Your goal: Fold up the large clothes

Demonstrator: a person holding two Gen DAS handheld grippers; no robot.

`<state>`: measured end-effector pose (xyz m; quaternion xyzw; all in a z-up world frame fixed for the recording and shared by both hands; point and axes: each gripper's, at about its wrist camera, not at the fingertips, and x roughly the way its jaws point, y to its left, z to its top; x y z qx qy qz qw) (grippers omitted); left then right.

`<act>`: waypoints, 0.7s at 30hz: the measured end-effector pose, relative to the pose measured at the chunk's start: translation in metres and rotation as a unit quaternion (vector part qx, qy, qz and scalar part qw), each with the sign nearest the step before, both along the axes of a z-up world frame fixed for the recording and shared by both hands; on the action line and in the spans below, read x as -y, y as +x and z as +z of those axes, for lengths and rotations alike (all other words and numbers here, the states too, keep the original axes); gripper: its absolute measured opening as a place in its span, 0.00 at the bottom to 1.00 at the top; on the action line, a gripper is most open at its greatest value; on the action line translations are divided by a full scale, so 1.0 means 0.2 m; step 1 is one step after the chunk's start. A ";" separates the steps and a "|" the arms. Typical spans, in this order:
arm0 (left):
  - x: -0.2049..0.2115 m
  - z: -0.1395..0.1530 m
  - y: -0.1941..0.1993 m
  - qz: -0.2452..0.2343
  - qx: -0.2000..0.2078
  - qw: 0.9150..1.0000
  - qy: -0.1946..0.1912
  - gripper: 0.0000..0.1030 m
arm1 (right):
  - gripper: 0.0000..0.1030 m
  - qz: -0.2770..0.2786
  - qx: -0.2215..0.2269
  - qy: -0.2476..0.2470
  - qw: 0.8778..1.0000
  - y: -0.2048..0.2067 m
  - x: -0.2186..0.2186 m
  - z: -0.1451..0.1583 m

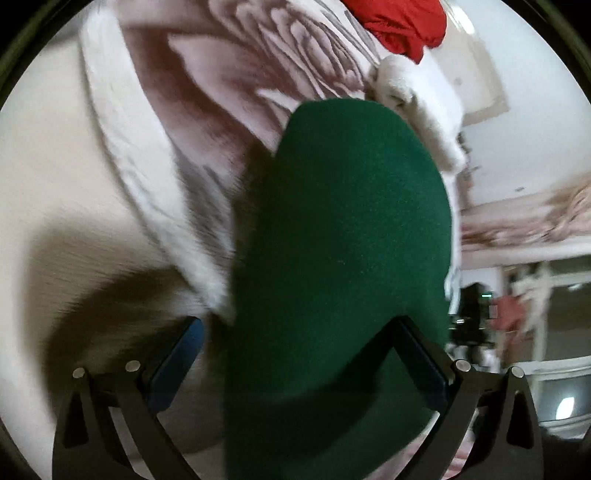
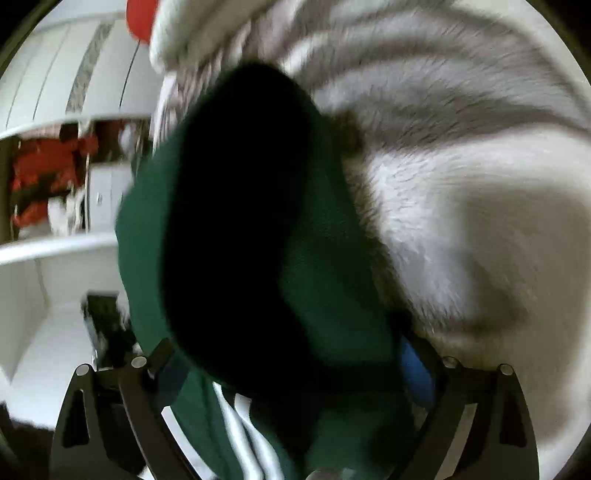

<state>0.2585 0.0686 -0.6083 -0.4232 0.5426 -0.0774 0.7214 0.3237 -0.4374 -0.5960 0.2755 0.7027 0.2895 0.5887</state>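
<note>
A dark green fleece garment (image 1: 343,258) fills the middle of the left wrist view, above a furry brown-and-white patterned blanket (image 1: 207,122). My left gripper (image 1: 299,354) stands wide open; the green cloth lies between its fingers and drapes over the right finger (image 1: 417,354). In the right wrist view the same green garment (image 2: 258,258) hangs in front of the camera, with white stripes low down (image 2: 243,424). My right gripper (image 2: 291,373) is also wide apart, with the cloth filling the gap; a blue pad (image 2: 417,373) shows at its right finger. Both views are blurred.
A red cloth (image 1: 402,26) lies at the far end of the blanket. A white fluffy item (image 1: 417,107) lies at the blanket's right edge. White cupboards and shelves (image 2: 62,110) with red items (image 2: 40,177) stand to the left in the right wrist view.
</note>
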 end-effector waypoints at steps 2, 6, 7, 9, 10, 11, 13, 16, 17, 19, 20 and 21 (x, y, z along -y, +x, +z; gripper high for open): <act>0.01 -0.04 0.01 0.005 0.012 0.999 -0.035 1.00 | 1.00 0.016 -0.018 0.017 1.000 0.04 -0.03 -0.04; 0.03 -0.06 0.03 0.012 0.030 0.998 -0.054 1.00 | 1.00 0.056 -0.046 0.057 0.996 0.08 -0.11 -0.07; 0.03 -0.06 0.03 0.013 0.033 0.998 -0.057 1.00 | 1.00 0.068 -0.062 0.080 0.993 0.08 -0.15 -0.08; 0.02 -0.06 0.03 0.017 0.033 0.997 -0.061 1.00 | 1.00 0.082 -0.089 0.110 0.987 0.07 -0.23 -0.11; 0.02 -0.06 0.03 0.017 0.032 0.997 -0.063 1.00 | 1.00 0.084 -0.100 0.123 0.984 0.07 -0.28 -0.13; 0.01 -0.07 0.03 0.017 0.033 0.997 -0.063 1.00 | 1.00 0.076 -0.108 0.133 0.982 0.07 -0.31 -0.14; 0.02 -0.06 0.04 0.014 0.032 0.998 -0.059 1.00 | 1.00 0.052 -0.116 0.148 0.981 0.08 -0.33 -0.17; 0.03 -0.03 0.06 0.021 0.040 0.998 -0.042 0.90 | 0.90 0.020 -0.108 0.146 0.983 0.07 -0.35 -0.17; 0.02 -0.02 0.05 0.022 0.045 0.998 -0.036 0.87 | 0.66 0.015 -0.096 0.134 0.986 0.06 -0.35 -0.15; -0.01 0.02 0.04 0.019 0.057 0.998 -0.020 0.70 | 0.58 -0.006 -0.093 0.132 0.987 0.03 -0.35 -0.13; -0.02 0.04 0.04 0.020 0.061 0.998 -0.023 0.68 | 0.52 -0.010 -0.089 0.129 0.988 0.02 -0.36 -0.12; -0.03 0.05 0.04 0.022 0.063 0.997 -0.027 0.67 | 0.50 -0.013 -0.084 0.128 0.988 0.01 -0.36 -0.10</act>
